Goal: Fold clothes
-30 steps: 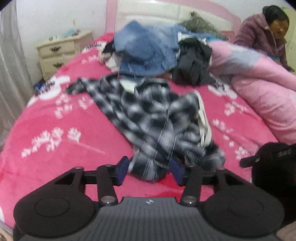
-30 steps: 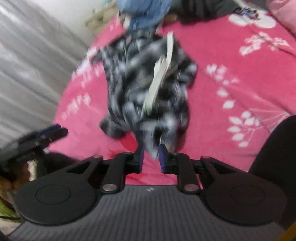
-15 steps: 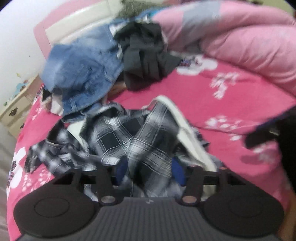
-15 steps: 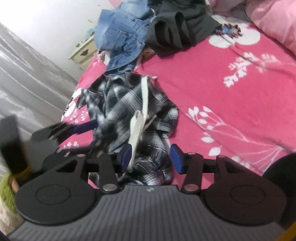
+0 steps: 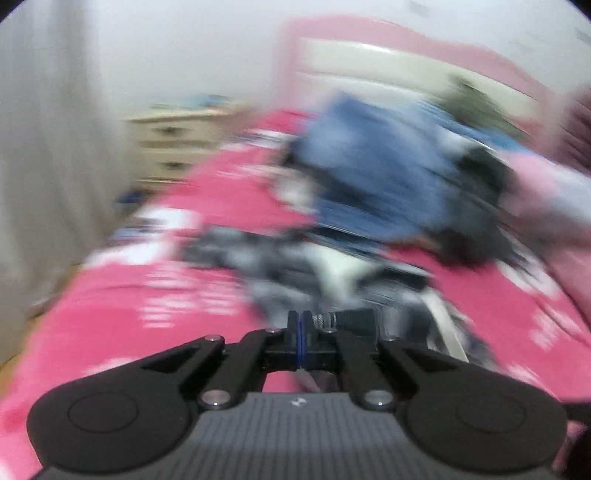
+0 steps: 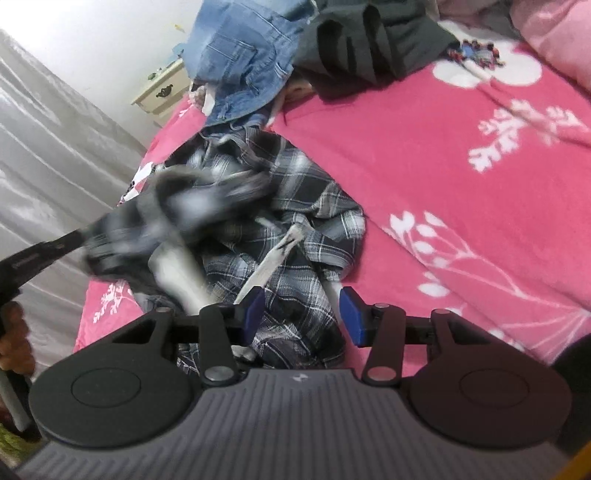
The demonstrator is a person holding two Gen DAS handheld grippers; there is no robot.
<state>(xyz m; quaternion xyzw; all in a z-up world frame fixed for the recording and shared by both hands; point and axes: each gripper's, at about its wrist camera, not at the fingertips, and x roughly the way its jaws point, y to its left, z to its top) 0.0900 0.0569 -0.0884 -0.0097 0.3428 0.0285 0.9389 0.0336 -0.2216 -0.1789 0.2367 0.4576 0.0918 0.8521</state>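
Note:
A crumpled black-and-white plaid shirt (image 6: 295,236) lies on the pink flowered bedspread (image 6: 461,177). My right gripper (image 6: 303,314) is open just above the shirt's near edge, holding nothing. My left gripper (image 5: 300,332) has its jaws closed together; the left wrist view is heavily blurred, with the shirt (image 5: 280,269) just ahead of it. In the right wrist view the left gripper (image 6: 79,236) appears at the left with a blurred fold of the plaid shirt pulled up at its tip.
A pile of blue denim (image 6: 243,62) and dark clothes (image 6: 369,48) lies at the head of the bed. A cream nightstand (image 6: 162,92) stands by the wall. A grey curtain (image 6: 48,177) hangs along the left. A pink quilt (image 6: 554,33) lies at the right.
My left gripper has shut and swung quickly left, dragging part of the plaid shirt up. My right gripper released the shirt a second ago and stays open over it.

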